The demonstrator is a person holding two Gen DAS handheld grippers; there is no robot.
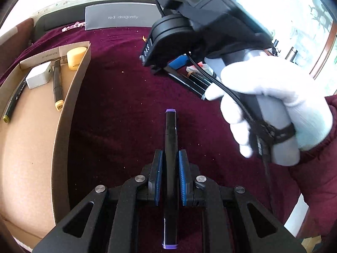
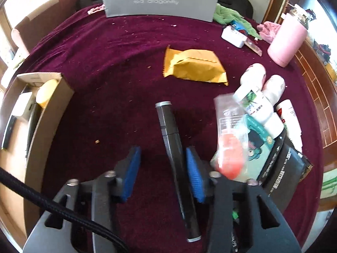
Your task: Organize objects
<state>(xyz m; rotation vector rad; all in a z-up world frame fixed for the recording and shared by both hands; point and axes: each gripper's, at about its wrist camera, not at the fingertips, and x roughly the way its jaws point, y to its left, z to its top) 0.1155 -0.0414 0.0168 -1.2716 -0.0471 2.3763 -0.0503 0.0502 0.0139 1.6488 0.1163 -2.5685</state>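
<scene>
Left gripper [image 1: 170, 175] fingers clamp purple-capped marker [image 1: 171, 147] | right gripper [image 2: 163, 175] fingers gape around grey-capped marker [image 2: 168, 130], one pad touching | step: picking up markers | next: carry to cardboard box [image 1: 69, 97].

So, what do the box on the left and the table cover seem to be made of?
The box looks like plain brown cardboard, matte: its thin wall shows a raw cut edge and its end flaps are folded. The cover looks like a dark red velvet-like cloth, probably: it has a soft dull nap, shallow creases, and crumbs caught on it.
</scene>
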